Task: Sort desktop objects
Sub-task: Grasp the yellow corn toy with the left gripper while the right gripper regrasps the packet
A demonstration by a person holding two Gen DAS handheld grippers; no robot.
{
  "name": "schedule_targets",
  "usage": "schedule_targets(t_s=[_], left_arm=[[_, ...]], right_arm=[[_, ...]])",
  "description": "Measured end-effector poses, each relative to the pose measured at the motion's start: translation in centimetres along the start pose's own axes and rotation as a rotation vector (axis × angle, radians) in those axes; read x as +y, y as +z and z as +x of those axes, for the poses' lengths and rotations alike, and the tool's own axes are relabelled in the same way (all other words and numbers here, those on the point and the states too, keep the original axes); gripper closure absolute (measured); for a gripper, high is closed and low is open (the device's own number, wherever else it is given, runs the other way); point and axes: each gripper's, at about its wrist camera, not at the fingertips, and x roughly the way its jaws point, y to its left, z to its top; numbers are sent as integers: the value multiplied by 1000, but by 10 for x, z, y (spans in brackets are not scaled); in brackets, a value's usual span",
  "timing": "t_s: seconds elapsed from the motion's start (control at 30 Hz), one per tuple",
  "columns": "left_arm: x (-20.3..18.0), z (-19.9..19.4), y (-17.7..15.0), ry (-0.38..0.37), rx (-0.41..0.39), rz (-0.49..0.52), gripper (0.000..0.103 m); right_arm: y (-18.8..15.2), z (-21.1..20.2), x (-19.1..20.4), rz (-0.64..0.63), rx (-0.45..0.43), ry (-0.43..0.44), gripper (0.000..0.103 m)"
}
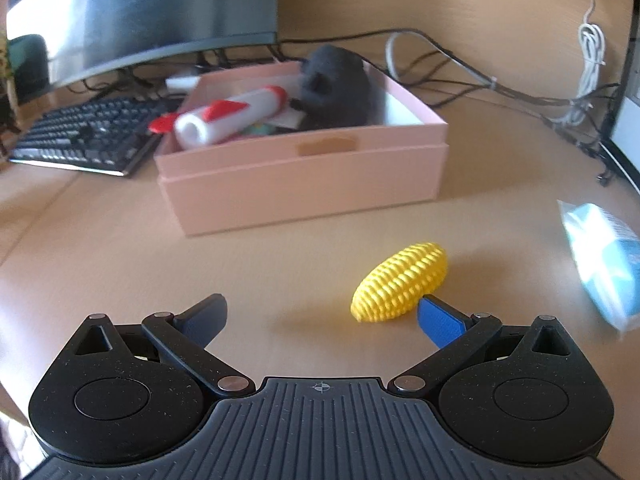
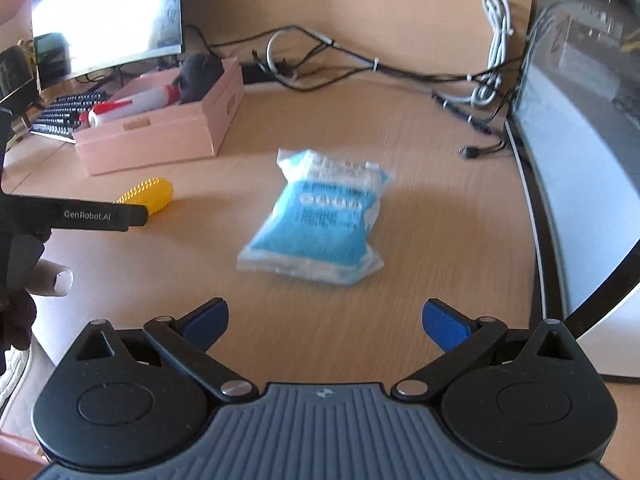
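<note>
Left gripper [image 1: 322, 318]: black, matte, finely speckled plastic arms with round pivot housings and silver pins; jaws spread wide, nothing between them. Its blue pads [image 1: 442, 320] have a fine ribbed face.
Right gripper [image 2: 326, 320]: same build, ridged grey body behind the arms; jaws spread wide and holding nothing, above bare desk.
Corn toy [image 1: 399, 283]: yellow, oval and tapered at both ends, covered in rows of small bumps like kernels. It lies on its side on the desk, just ahead of the left gripper's right pad; whether they touch cannot be told. It sits in front of the box, apart from it.
Packet [image 2: 320, 220]: soft, pillow-shaped clear plastic wrap with a blue and white printed face, crinkled at the sealed ends. It lies flat on the desk ahead of the right gripper, well right of the corn toy; blurred, so the print is unreadable.
Box [image 1: 304, 188]: pale pink, rectangular, smooth card-like walls, open top, with a seam running across its front.
In the box: a white tube with red parts [image 1: 232, 114], and a dark, fuzzy rounded lump [image 1: 338, 84] at the back.
Desk [image 1: 100, 260]: light wood grain, smooth.
Behind: black keyboard [image 1: 84, 134], curved monitor [image 1: 132, 8], tangled cables [image 1: 480, 80].
</note>
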Motion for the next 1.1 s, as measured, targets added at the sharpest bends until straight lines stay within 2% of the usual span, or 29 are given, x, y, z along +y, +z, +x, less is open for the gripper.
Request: schedule_targets(t_s=[0.13,0.23,0.3,0.37,0.53,0.7,0.73,0.8,0.83,0.97,1.1], left_arm=[[17,-2,0,-16,-13,-1,0],[23,-8,1,-177,-13,-5,0],[14,-10,5,-250,-40,70,0],[3,-8,10,-270,-72,149,0],[0,9,16,-334,-42,183,0],[-4,25,18,-331,-26,183,2],[-4,25,16,-328,-24,176,7],[-5,24,15,-297,-41,179,26],[-4,23,15,-296,-42,177,29],[-1,15,16,-297,-38,138,31],[2,-14,7,-287,-34,94,31]], right_arm=[[5,-5,5,-15,-19,-11,0],[6,-9,6,-16,-28,-13,0],[6,-10,7,-17,-28,-13,0],[6,-9,8,-25,-21,-15,0],[2,-15,12,-63,-15,-26,0],[-5,-20,8,-82,-4,-58,0],[-5,-20,6,-80,-2,-63,0],[-7,-21,4,-77,-1,-74,0],[-7,-21,2,-77,-2,-75,0],[-3,-21,0,-93,-20,-68,0],[8,-13,1,-98,-34,-31,0]])
